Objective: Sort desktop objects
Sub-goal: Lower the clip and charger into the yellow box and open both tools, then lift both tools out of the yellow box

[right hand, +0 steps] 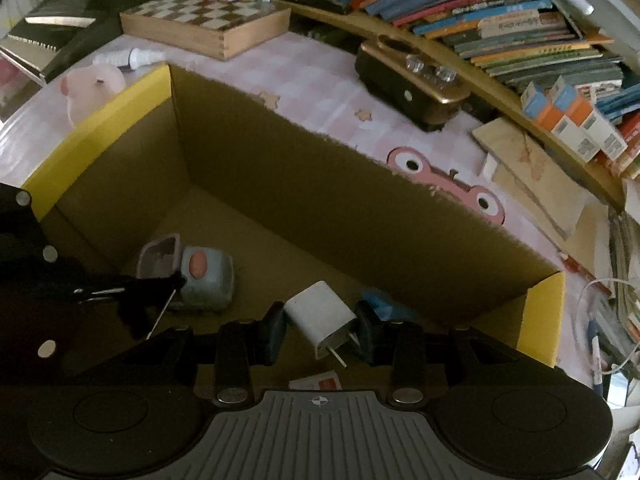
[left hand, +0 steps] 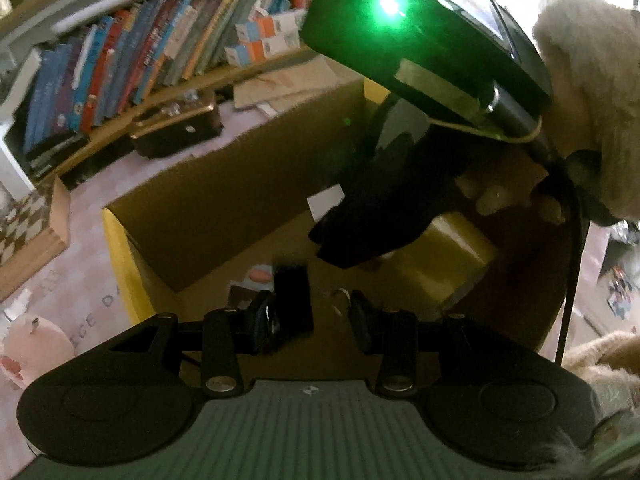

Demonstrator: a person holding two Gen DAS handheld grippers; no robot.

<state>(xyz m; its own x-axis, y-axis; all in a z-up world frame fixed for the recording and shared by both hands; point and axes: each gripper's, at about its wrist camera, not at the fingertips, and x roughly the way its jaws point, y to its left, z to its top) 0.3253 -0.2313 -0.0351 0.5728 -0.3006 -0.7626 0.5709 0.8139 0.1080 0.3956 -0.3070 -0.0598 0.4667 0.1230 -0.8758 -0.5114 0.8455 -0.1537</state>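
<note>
Fingers of the left gripper stand apart over the open cardboard box, and a small black block sits against the inner face of the left finger with a clear gap to the right one; whether it is gripped I cannot tell. In the right wrist view the same gripper comes in from the left edge, its dark tip over the box floor beside a grey gadget with an orange button, which lies near the box's left inner corner next to a small pinkish case.

Further right, the right gripper has its two fingers closed in on a white USB charger, prongs pointing down toward the camera, held above the box floor near the front wall. A blue item lies on the floor just behind the right finger, and a red-and-white card shows below the charger. In the left wrist view a yellowish block rests in the box under the right gripper's body.

Outside the box, on the pink desk mat, stand a pink pig figure at the left, a wooden chessboard behind it, and a dark radio toward the back right, before the bookshelf.
</note>
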